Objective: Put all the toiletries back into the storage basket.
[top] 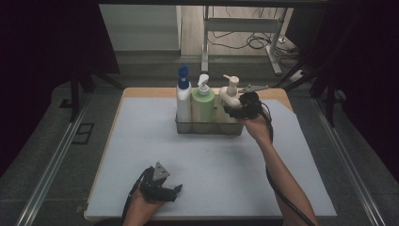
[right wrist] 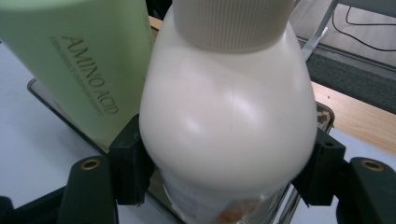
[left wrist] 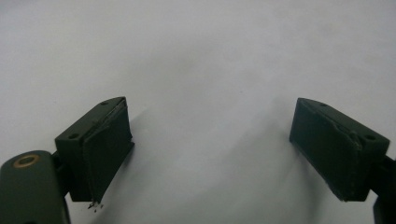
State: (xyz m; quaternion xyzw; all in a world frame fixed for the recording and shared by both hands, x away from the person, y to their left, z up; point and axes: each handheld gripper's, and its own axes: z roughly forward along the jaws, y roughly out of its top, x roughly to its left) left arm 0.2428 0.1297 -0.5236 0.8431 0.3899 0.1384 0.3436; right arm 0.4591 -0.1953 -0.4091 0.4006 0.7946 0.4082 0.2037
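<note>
Cream-white plastic pump bottle [right wrist: 229, 121] stood at the right end of the clear rectangular tray [top: 209, 128] on the desk, pinched at its shoulder by the right claw [top: 234, 111], probably for lifting, while the left claw [left wrist: 210, 149] rested spread and empty.

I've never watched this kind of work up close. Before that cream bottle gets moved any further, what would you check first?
1. Right gripper around the cream bottle, a jaw at each side: ok.
2. Pads pressing firmly on it: cannot tell.
3. Bottle standing upright in the clear tray: ok.
4. Green bottle close beside it, may get nudged: not ok.
5. Left gripper open, resting away from the tray on the white mat: ok.
</note>
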